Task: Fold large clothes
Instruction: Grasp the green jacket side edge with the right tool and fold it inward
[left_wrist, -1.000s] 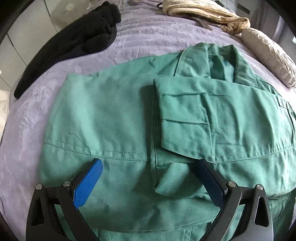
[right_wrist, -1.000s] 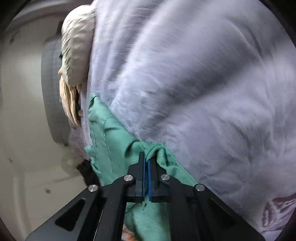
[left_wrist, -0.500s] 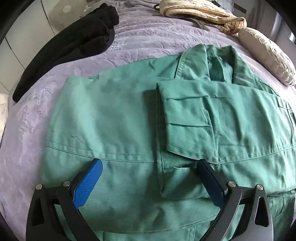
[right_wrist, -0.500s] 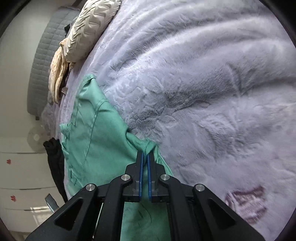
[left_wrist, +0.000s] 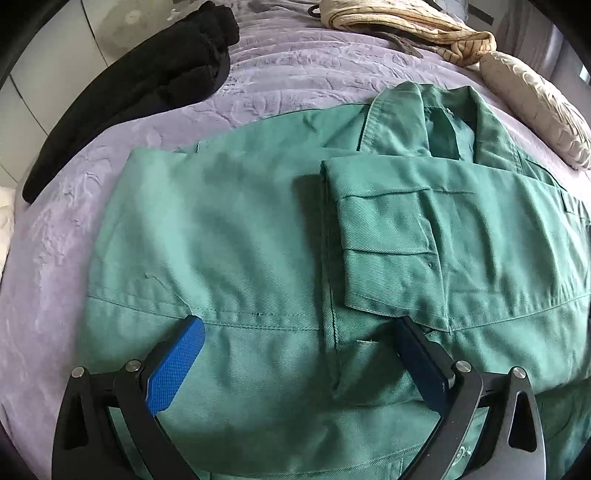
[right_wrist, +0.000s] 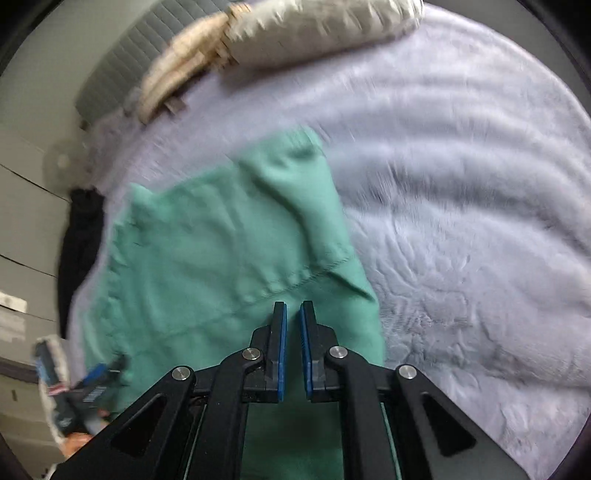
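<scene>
Closest to the left camera, the left gripper (left_wrist: 299, 332) hangs low over the jacket (left_wrist: 229, 236), its jaws spread wide apart. The blue pad (left_wrist: 173, 369) of one finger lies over the plain cloth on the left side, and the dark finger (left_wrist: 421, 358) on the other side reaches to the lower hem of the sleeve (left_wrist: 391, 251). Whether they touch the cloth, I cannot tell. This sleeve is folded across the body of the jacket and lies flat on it. The jacket is green and lies spread on the purple blanket (left_wrist: 288, 77). Its collar (left_wrist: 424, 110) points to the far side.

Behind the jacket, at the far left, a black garment (left_wrist: 140, 85) lies on the blanket, well apart from the jacket. At the far edge there is a beige striped cloth (left_wrist: 406, 22), and just beside it a cream pillow (left_wrist: 535, 114).

On the other side, the right gripper (right_wrist: 291, 317) is over the near part of the jacket (right_wrist: 207, 258). Its jaws are a little apart, with a narrow gap between the blue pads, and no cloth is between them. This view is blurred. The blanket (right_wrist: 461, 221) fills the right part of it, and far behind are the pillow (right_wrist: 325, 26) and the beige cloth (right_wrist: 177, 70). At the lower left edge some small things are too blurred to name.
</scene>
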